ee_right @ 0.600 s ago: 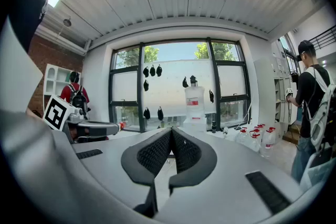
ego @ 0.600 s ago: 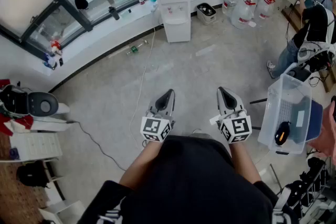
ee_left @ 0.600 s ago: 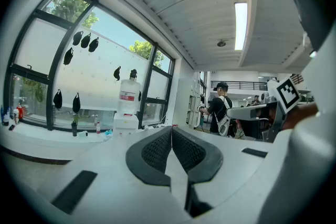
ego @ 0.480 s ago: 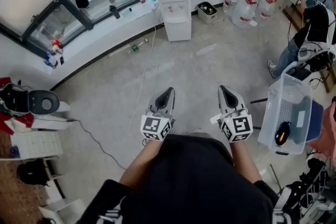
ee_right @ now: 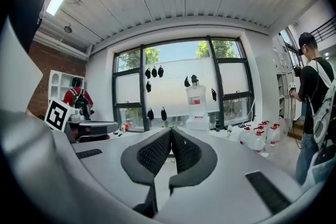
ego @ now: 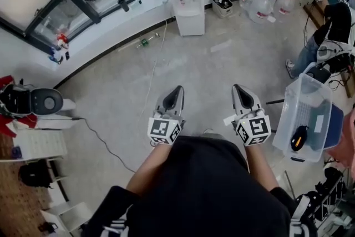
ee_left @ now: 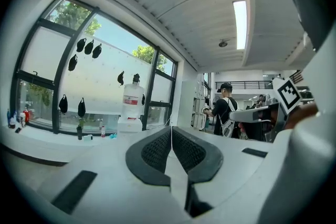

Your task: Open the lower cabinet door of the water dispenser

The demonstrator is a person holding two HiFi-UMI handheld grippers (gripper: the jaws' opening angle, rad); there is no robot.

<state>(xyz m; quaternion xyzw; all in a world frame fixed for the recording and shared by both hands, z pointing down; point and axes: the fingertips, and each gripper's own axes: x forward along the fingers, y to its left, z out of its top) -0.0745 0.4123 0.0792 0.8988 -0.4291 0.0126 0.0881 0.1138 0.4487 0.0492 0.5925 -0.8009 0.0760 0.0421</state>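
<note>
Both left gripper (ego: pixel 176 91) and right gripper (ego: pixel 239 91) point forward, jaws pressed together, empty. Water dispenser (ego: pixel 187 3) stands well apart across the floor (ego: pixel 211 64).

Head view steep down; gripper views roughly level; share far water dispenser (ego: pixel 188 5).

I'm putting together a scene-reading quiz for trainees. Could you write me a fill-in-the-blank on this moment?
1. The left tongs and right tongs are both ____, with nothing between them.
2. The water dispenser stands in front of a large glass ____.
3. In the head view, the water jugs stand to the dispenser's ____.
4. The clear bin is nearest the ____ tongs.
Missing words: shut; window; right; right.
</note>
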